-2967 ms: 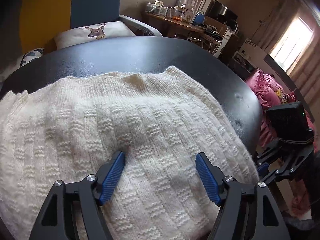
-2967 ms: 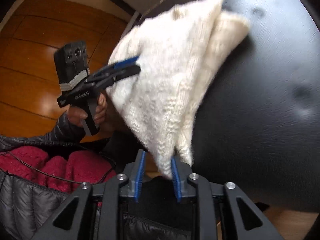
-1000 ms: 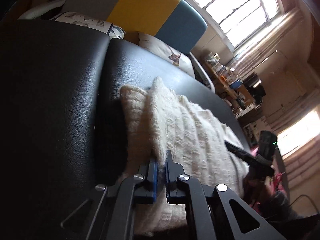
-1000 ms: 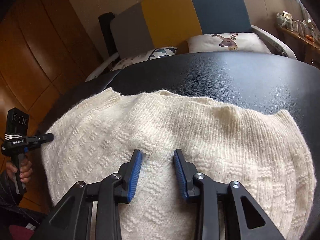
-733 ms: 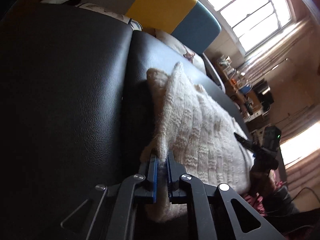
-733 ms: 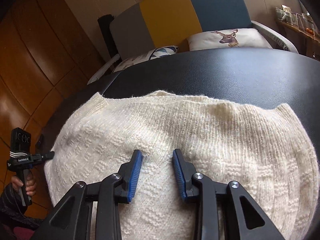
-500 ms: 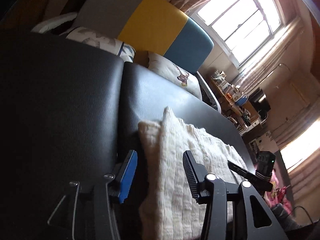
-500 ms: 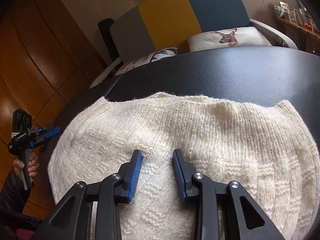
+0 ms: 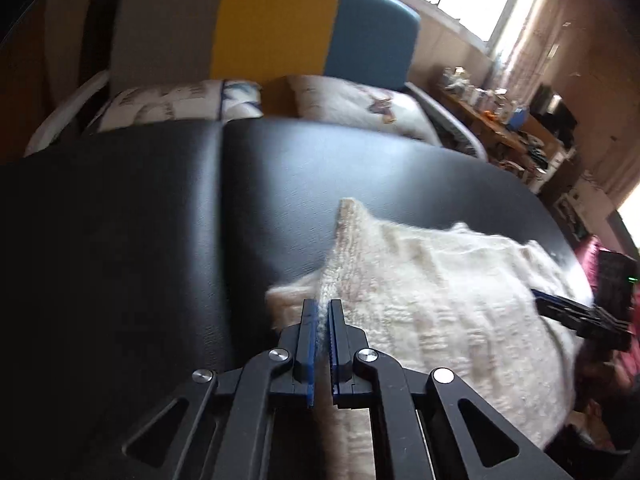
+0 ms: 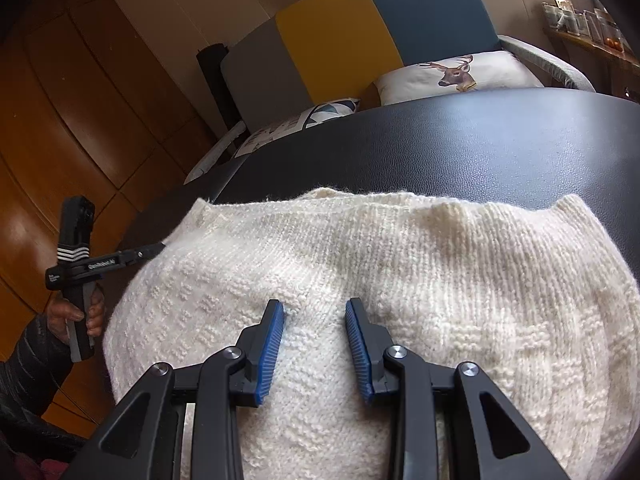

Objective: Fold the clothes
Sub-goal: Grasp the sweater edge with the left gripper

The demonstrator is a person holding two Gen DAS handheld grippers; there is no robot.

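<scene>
A cream knitted sweater (image 10: 400, 256) lies folded on the black leather table (image 10: 480, 140). My right gripper (image 10: 314, 307) hovers open over its middle, the blue pads (image 10: 272, 336) down at the knit with nothing pinched between them. My left gripper (image 9: 322, 307) is shut on the sweater's (image 9: 432, 288) raised left edge, which stands up in a ridge. Seen from the right wrist, the left gripper (image 10: 154, 249) meets the sweater's left side, held by a hand (image 10: 76, 314). At the far right of the left wrist view, the right gripper (image 9: 544, 298) sits over the sweater.
A grey, yellow and blue armchair (image 9: 272, 20) with a deer cushion (image 10: 452, 74) stands behind the table. Wooden cupboard doors (image 10: 60, 100) are to the left, and a cluttered desk (image 9: 500, 116) to the right. Bare black leather (image 9: 140, 240) extends left of the sweater.
Half a second ago my left gripper stood open beside the sweater's left edge; now it is shut on that edge again. My right gripper has stayed open over the sweater's middle.
</scene>
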